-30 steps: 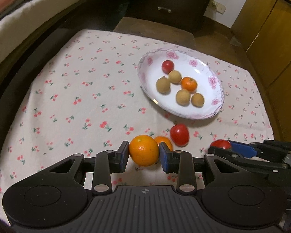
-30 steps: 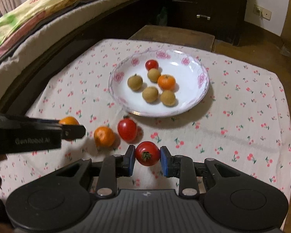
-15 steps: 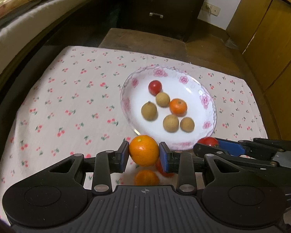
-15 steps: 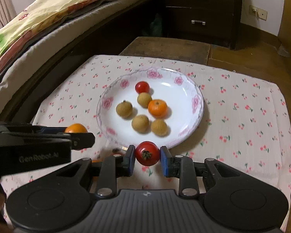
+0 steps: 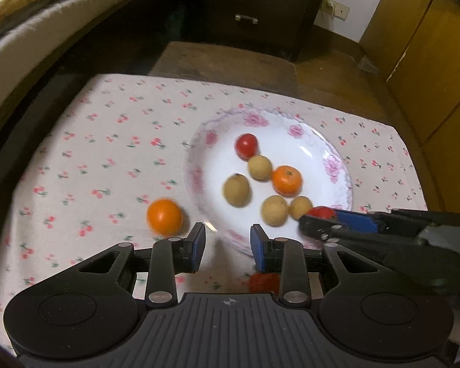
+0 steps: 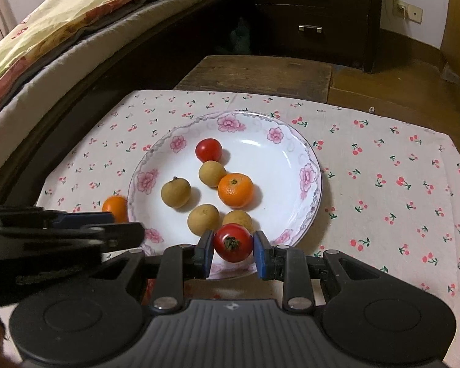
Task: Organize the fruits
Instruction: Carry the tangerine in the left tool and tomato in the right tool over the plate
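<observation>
The white plate [image 6: 306, 153], rimmed with pink flowers, sits on the surface under a cherry-print cloth [image 6: 398, 184]. Inside the plate lie 4 tan, rough-skinned round fruits [image 6: 175, 192], 1 small glossy tomato [image 6: 208, 149] near its far side, and 1 bright mandarin [image 6: 235, 190] with a green stem dot, right of the plate's middle.

The right gripper [image 6: 233, 249] pinches a red tomato [image 6: 232, 243], stem end facing the camera, over the plate's near rim.

The left gripper [image 5: 227, 247] stands spread with nothing between its blue pads, at the plate's near-left edge. A smooth orange [image 5: 164, 216], slightly blurred, is just outside the plate's left rim, apart from the left pad. A blurred red fruit [image 5: 263, 281] shows below the plate's near rim, behind the left gripper's fingers [image 5: 258, 247].
</observation>
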`<state>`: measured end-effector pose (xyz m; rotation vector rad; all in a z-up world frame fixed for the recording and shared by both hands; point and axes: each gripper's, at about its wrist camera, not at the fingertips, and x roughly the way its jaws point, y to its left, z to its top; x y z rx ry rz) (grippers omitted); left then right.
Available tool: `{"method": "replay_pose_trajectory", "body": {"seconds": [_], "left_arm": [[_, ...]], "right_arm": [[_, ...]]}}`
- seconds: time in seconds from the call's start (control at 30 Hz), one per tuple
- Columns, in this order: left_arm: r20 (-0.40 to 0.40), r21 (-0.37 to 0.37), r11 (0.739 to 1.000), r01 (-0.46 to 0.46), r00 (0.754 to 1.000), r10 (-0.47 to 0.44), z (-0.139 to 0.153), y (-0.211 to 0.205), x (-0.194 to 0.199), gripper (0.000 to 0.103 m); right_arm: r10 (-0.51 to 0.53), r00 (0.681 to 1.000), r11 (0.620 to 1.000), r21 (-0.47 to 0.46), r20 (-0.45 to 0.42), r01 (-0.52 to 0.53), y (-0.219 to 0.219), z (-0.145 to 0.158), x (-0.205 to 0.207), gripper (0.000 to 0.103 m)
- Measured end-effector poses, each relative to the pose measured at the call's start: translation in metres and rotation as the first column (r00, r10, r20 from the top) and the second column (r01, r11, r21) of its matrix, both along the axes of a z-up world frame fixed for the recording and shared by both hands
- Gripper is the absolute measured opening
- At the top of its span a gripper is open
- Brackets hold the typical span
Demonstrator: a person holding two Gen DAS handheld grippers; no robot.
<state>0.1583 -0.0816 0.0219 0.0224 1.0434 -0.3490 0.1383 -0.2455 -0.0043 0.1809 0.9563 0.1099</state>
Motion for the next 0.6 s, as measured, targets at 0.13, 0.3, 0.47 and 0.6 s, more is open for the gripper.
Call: {"method": "replay_pose_trajectory", "body": {"seconds": [0.13,0.3,0.47,0.6], "left_arm": [[-0.004,-0.049,0.996,-0.071,0.997,0.071,0.004,0.035,0.01,0.042],[-0.047,-0.153,0.971,-0.184,0.983,0.179,0.003,0.08,0.033,0.042],[0.001,-0.158,0.967,-0.198,0.98,0.201,0.003,0.082,0.07,0.042],[0.019,-0.126,0.978,-0.167,0.985,0.171,-0.002,0.067,0.108,0.042]], "right_arm": [[-0.008,1.0,1.0,0.013,0.007,0.008,-0.003,0.001,-0.001,0.029],[-0.011,1.0,1.0,0.004,0.006,0.011,-0.003,0.001,-0.003,0.029],[-0.001,1.0,1.0,0.003,-0.001,0.001,0.001,-0.002,0.001,0.029],[0.021,1.0,1.0,-0.004,-0.008,-0.021,0.005,-0.008,0.007,0.029]]}}
